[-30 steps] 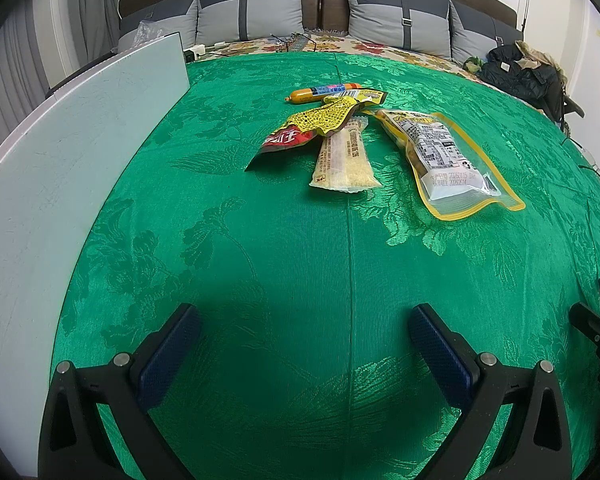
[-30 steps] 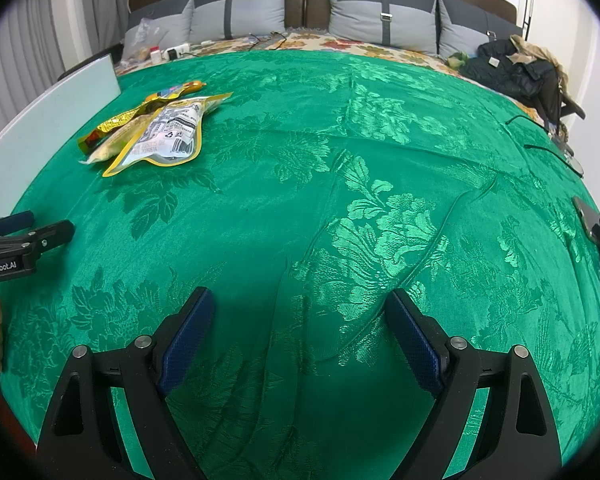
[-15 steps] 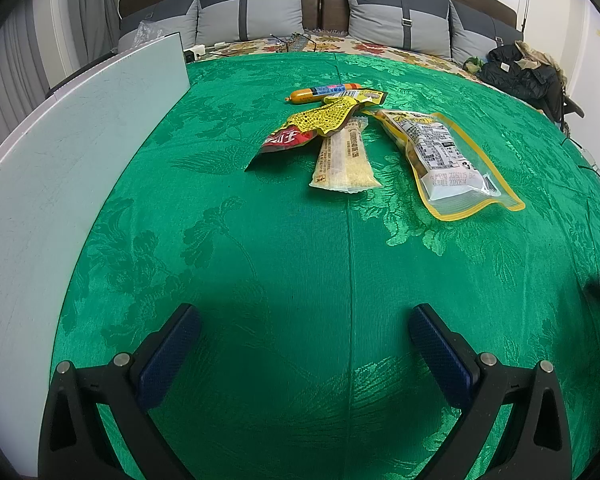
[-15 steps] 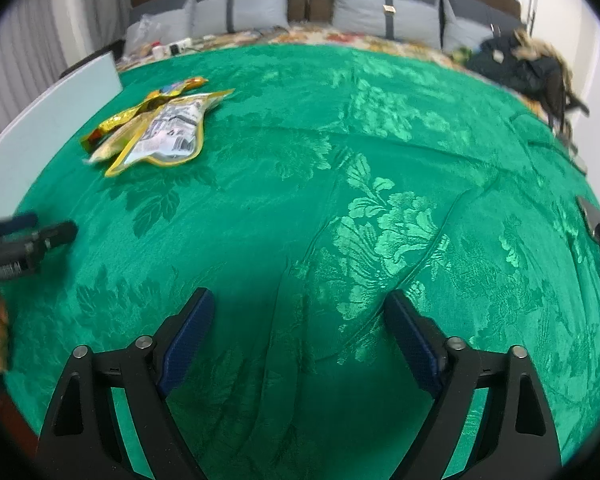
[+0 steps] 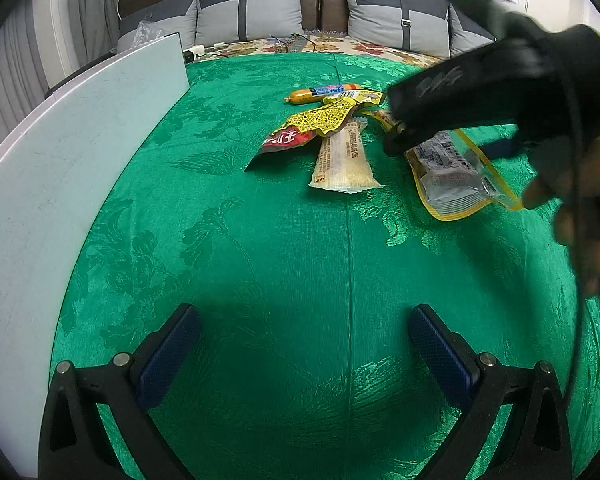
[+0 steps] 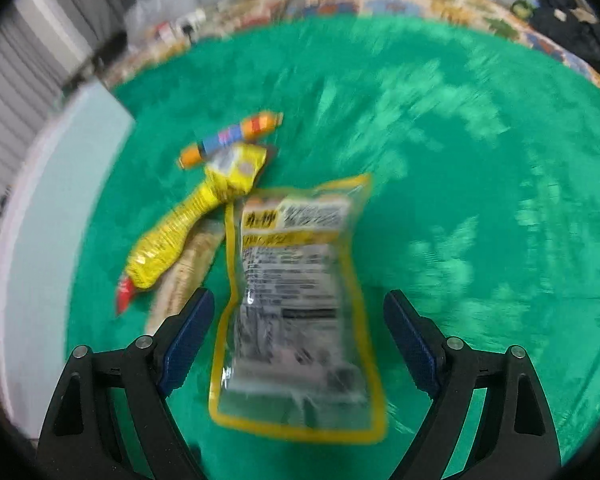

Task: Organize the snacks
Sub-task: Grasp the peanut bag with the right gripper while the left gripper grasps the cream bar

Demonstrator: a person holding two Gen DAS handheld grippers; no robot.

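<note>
Several snacks lie in a loose pile on the green cloth. A clear yellow-edged pouch (image 6: pixel 296 304) lies between the jaws of my open right gripper (image 6: pixel 296 340), which hovers over its near end; the view is blurred. The pouch (image 5: pixel 448 168) also shows in the left wrist view, partly hidden by the right gripper's body (image 5: pixel 500 92). Beside it lie a yellow-and-red packet (image 5: pixel 316 124), a pale wafer packet (image 5: pixel 344 160) and an orange sausage stick (image 5: pixel 320 92). My left gripper (image 5: pixel 300 348) is open and empty over bare cloth, well short of the pile.
A white board (image 5: pixel 60 168) stands along the left edge of the green cloth (image 5: pixel 260 260). Grey pillows (image 5: pixel 252 12) line the headboard at the back. A dark bag (image 6: pixel 576 24) sits at the far right.
The right gripper has swung left across the cloth to the snack pile and now hovers over the clear pouch. It has come into the left wrist view. The left gripper has not moved.
</note>
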